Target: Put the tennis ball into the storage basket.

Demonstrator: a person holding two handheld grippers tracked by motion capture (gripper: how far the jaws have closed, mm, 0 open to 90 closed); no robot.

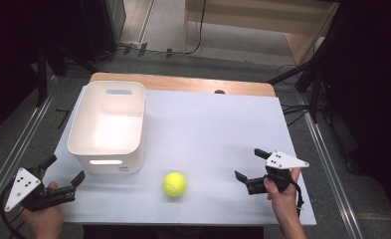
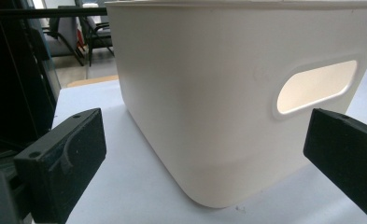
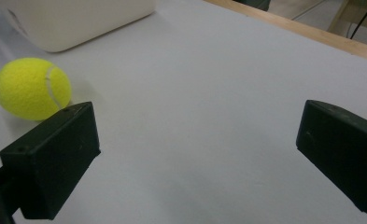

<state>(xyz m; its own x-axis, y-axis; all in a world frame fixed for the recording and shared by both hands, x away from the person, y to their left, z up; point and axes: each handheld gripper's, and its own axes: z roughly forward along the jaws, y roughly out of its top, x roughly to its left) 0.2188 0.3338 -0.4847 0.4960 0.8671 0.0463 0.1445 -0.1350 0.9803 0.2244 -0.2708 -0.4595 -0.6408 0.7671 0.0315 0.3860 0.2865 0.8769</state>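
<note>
Tennis ball (image 1: 174,183) lies on the desk (image 1: 218,129), just in front of the white bin's (image 1: 108,124) near right corner, not yet picked up. The right hand-held gripper (image 1: 246,166), jaws apart and empty, points toward it. The left hand-held gripper (image 1: 63,174), also spread and empty, faces the bin's corner.

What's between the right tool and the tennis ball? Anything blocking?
Nothing visible. The right tool is open, off to one side of the tennis ball, with bare table between them. The white bin sits farther back, off that line.
</note>
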